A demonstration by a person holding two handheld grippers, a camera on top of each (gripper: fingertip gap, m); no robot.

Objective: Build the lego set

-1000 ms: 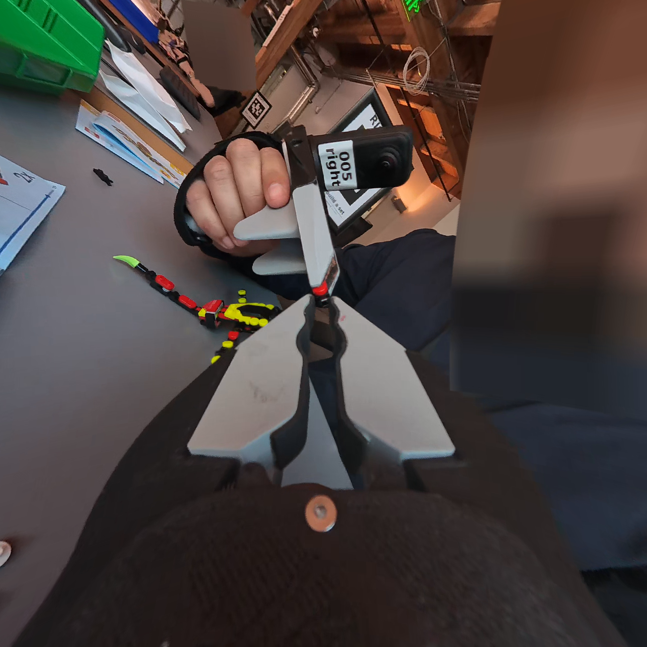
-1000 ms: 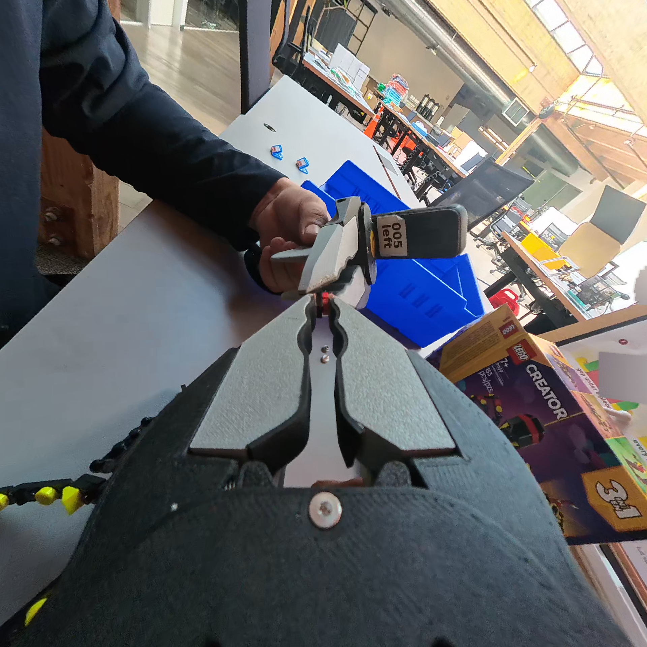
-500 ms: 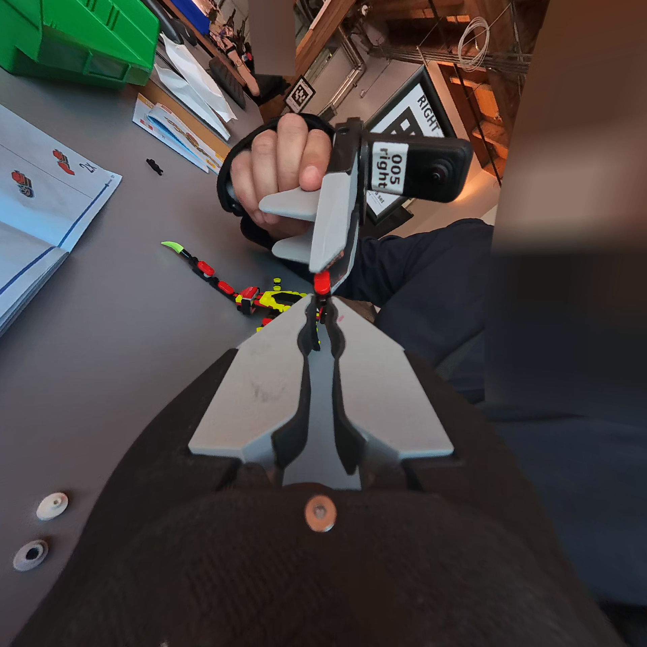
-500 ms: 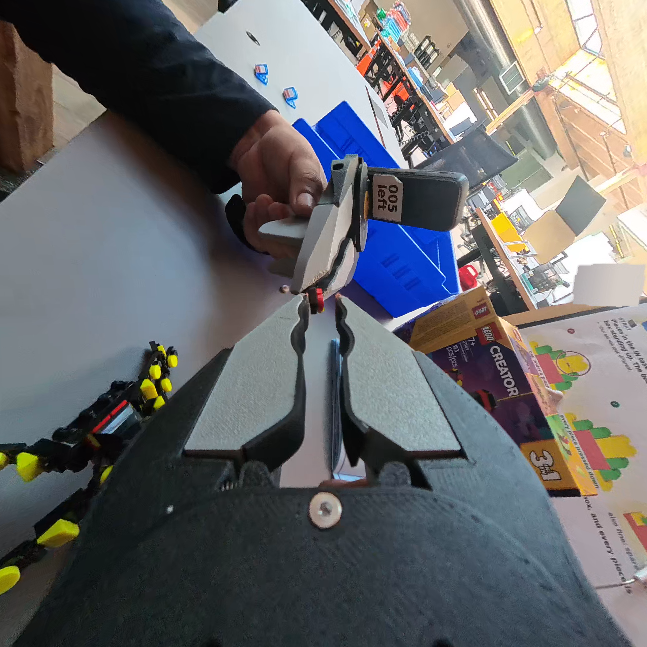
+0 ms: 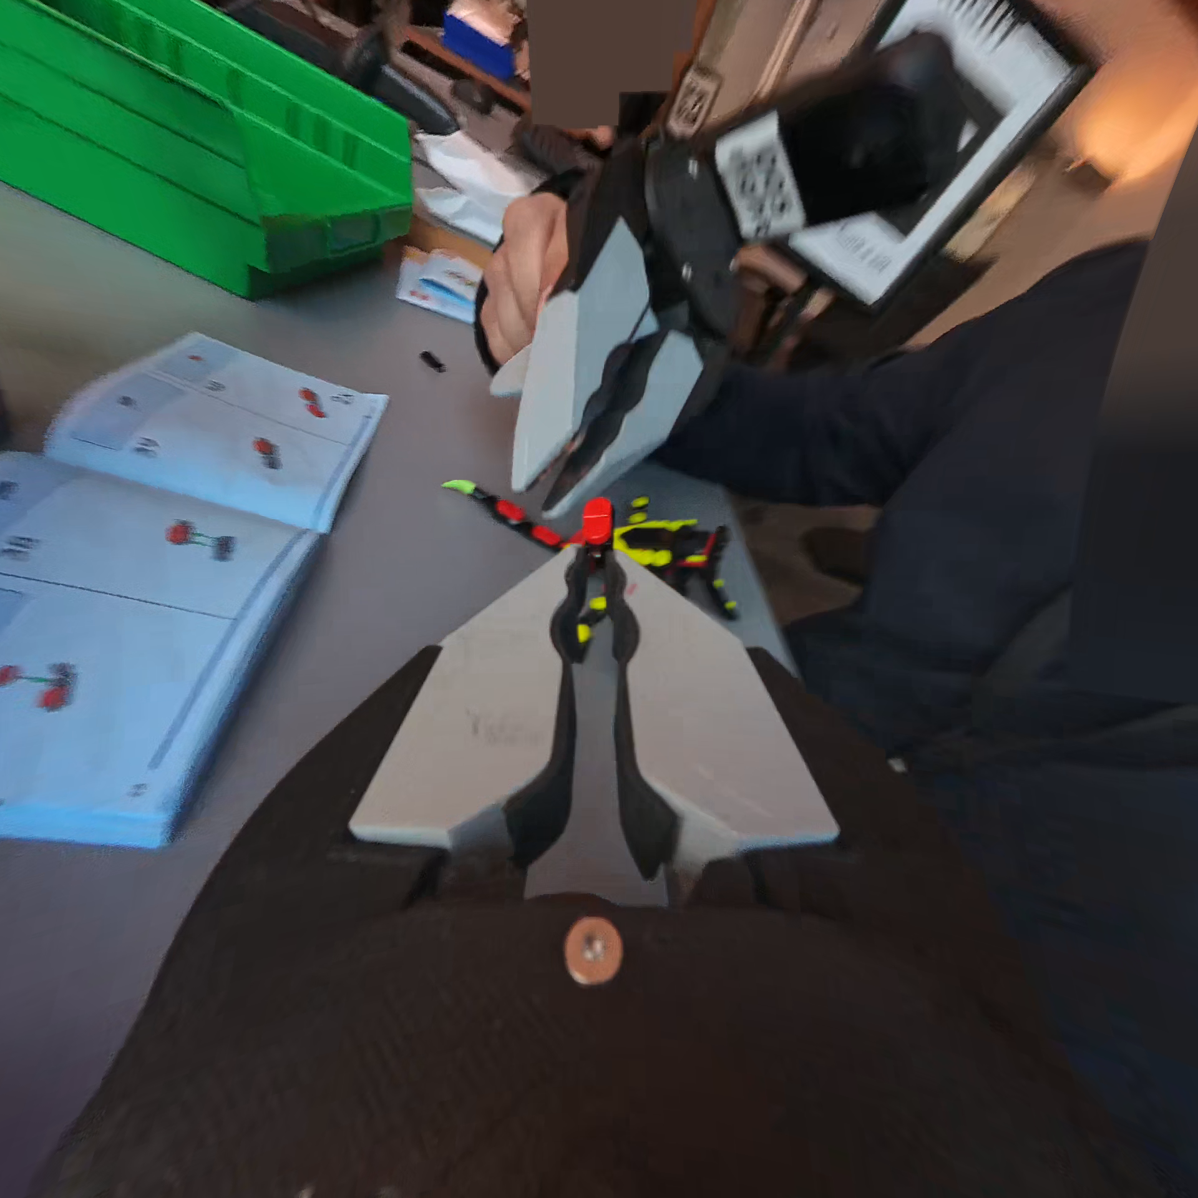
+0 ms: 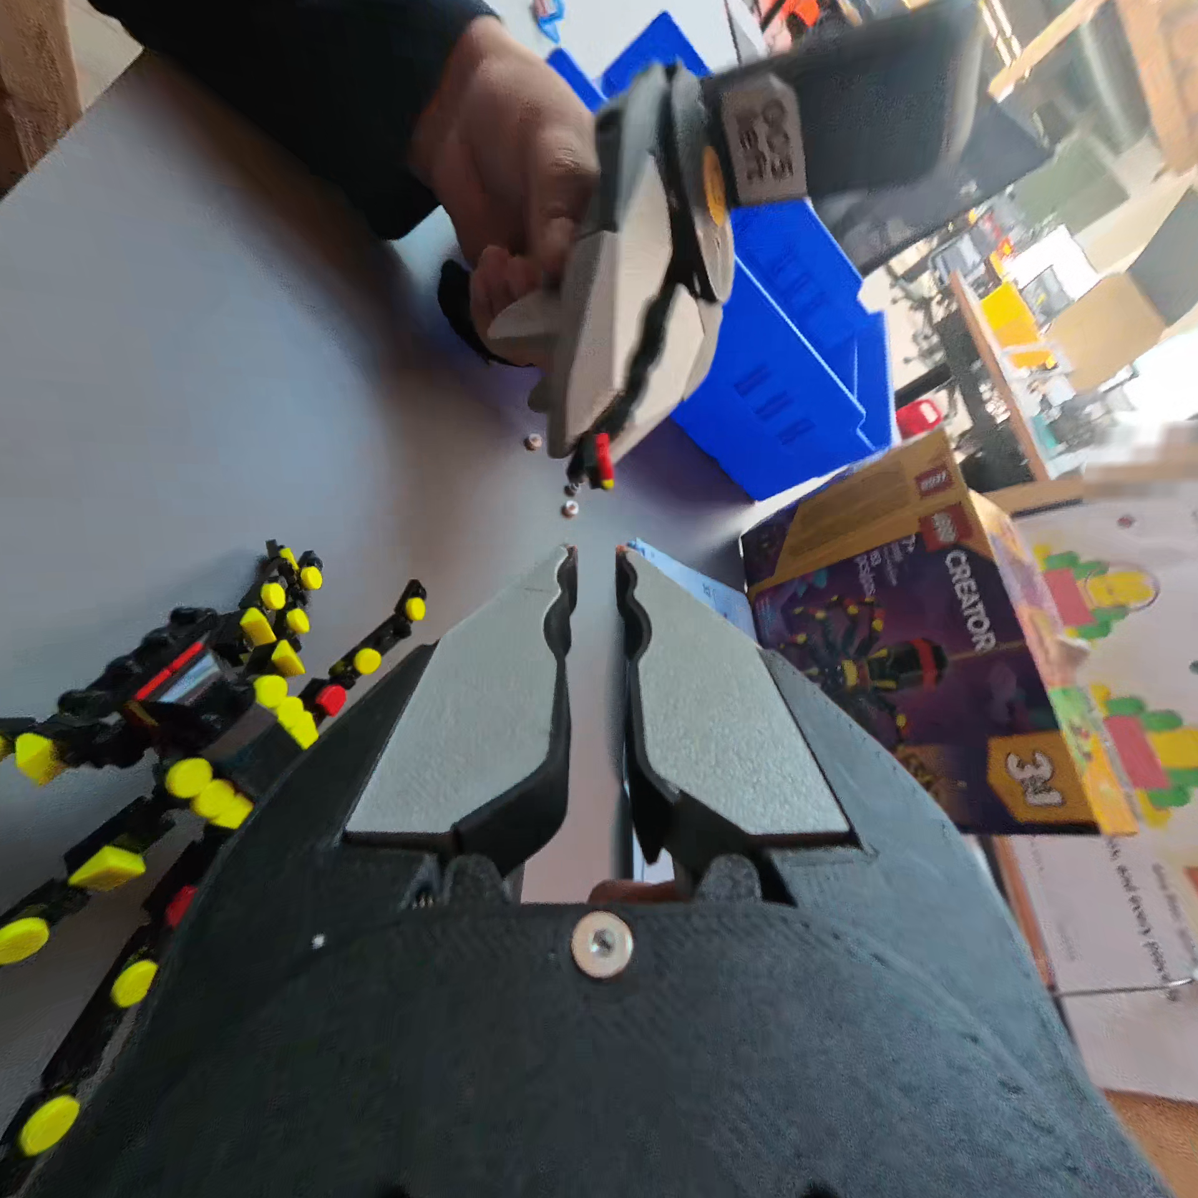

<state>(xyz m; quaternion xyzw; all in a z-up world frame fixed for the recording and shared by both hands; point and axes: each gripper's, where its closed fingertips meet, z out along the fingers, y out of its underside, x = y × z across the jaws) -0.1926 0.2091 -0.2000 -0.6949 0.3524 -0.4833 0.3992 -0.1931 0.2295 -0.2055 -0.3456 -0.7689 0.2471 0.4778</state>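
Observation:
My left gripper (image 5: 593,561) is shut on a small black piece with a red top (image 5: 597,520), held above the grey table. It shows in the right wrist view (image 6: 587,463) too, with the red, black and yellow piece (image 6: 599,461) at its tips. My right gripper (image 6: 594,551) is slightly open and empty, a short way back from that piece. In the left wrist view the right gripper (image 5: 541,499) hangs just left of the piece. The black, yellow and red scorpion model (image 6: 194,687) lies on the table, and its green-tipped tail (image 5: 461,486) points left.
An open instruction booklet (image 5: 162,551) and a green bin (image 5: 194,149) lie to the left. Blue bins (image 6: 778,363), the set's box (image 6: 907,648) and a printed sheet (image 6: 1134,907) stand to the right. Small round bits (image 6: 570,509) and a loose black piece (image 5: 432,361) lie on the table. My left and right fingertips are right by each other.
The right gripper opened, let go of the red piece and drew back. The left gripper keeps the piece. Both have tilted down toward the table.

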